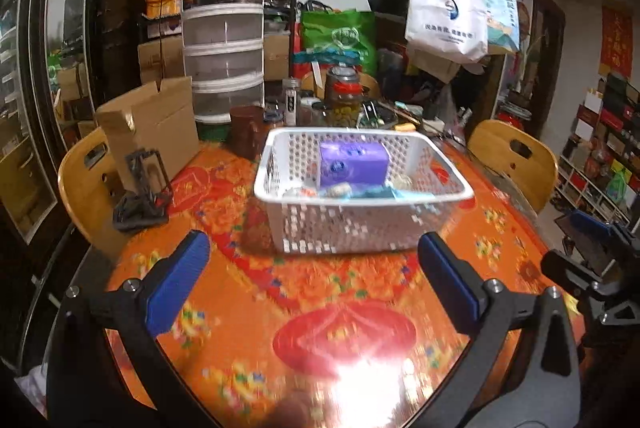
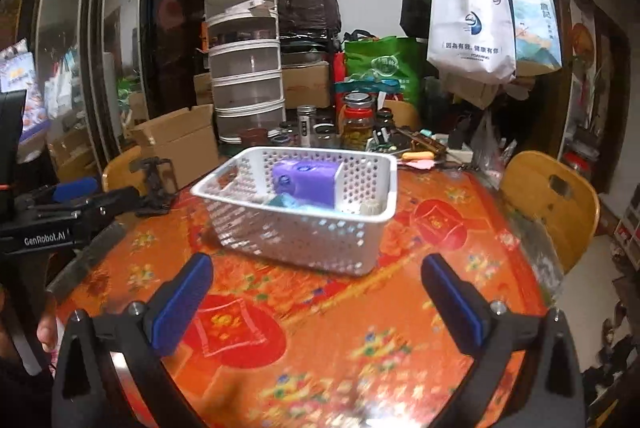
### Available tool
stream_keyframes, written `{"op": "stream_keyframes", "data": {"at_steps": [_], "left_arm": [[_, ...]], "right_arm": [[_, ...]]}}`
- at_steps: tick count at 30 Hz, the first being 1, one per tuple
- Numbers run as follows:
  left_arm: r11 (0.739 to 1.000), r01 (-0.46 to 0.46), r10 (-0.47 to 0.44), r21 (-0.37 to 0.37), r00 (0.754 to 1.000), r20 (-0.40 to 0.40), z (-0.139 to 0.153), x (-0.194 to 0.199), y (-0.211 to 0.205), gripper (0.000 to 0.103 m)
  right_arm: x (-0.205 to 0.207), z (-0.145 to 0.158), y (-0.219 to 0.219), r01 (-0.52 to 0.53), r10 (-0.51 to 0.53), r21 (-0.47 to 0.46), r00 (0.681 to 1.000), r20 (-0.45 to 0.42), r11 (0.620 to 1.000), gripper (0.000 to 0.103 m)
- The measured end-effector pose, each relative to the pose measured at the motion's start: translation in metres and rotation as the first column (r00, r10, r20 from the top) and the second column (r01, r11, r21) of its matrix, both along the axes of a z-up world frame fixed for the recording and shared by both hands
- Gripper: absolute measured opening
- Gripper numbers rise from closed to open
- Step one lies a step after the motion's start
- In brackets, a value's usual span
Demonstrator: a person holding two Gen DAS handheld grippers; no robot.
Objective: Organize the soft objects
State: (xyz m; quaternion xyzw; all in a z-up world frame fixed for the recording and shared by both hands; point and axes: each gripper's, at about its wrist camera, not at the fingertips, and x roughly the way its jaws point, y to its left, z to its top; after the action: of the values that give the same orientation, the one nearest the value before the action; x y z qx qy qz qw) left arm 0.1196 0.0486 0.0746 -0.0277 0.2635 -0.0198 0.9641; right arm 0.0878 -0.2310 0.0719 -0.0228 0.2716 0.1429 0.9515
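Note:
A white perforated basket stands on the orange flowered table; it also shows in the right wrist view. Inside it lie a purple tissue pack, a teal cloth and small pale soft items. My left gripper is open and empty, just in front of the basket. My right gripper is open and empty, also in front of the basket. Each gripper shows at the edge of the other's view: the right one, the left one.
A cardboard box and a black stand sit at the table's left. Jars, a stacked white drawer unit and clutter line the back. Wooden chairs flank the table. Bags hang at the upper right.

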Motion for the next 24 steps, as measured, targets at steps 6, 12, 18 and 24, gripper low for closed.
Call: {"op": "stream_keyframes", "data": {"at_steps": [6, 12, 18, 24], "left_arm": [[1.000, -0.001, 0.001, 0.002, 1.000, -0.028, -0.003, -0.049, -0.006, 0.103], [1.000, 0.018, -0.019, -0.022, 0.997, -0.068, -0.015, -0.074, -0.018, 0.103], [1.000, 0.011, -0.012, -0.019, 0.998, -0.067, -0.016, -0.080, -0.027, 0.103], [1.000, 0.012, -0.013, -0.014, 0.998, -0.068, -0.015, -0.077, -0.028, 0.103]], "right_arm": [[-0.024, -0.002, -0.008, 0.040, -0.039, 0.035, 0.999, -0.027, 0.999, 0.103], [-0.034, -0.007, -0.009, 0.060, -0.059, 0.023, 0.997, -0.046, 0.998, 0.103], [-0.037, -0.008, -0.011, 0.072, -0.071, 0.014, 0.996, -0.044, 0.997, 0.103], [-0.038, -0.008, -0.016, 0.077, -0.075, 0.035, 0.996, -0.050, 0.996, 0.103]]}}
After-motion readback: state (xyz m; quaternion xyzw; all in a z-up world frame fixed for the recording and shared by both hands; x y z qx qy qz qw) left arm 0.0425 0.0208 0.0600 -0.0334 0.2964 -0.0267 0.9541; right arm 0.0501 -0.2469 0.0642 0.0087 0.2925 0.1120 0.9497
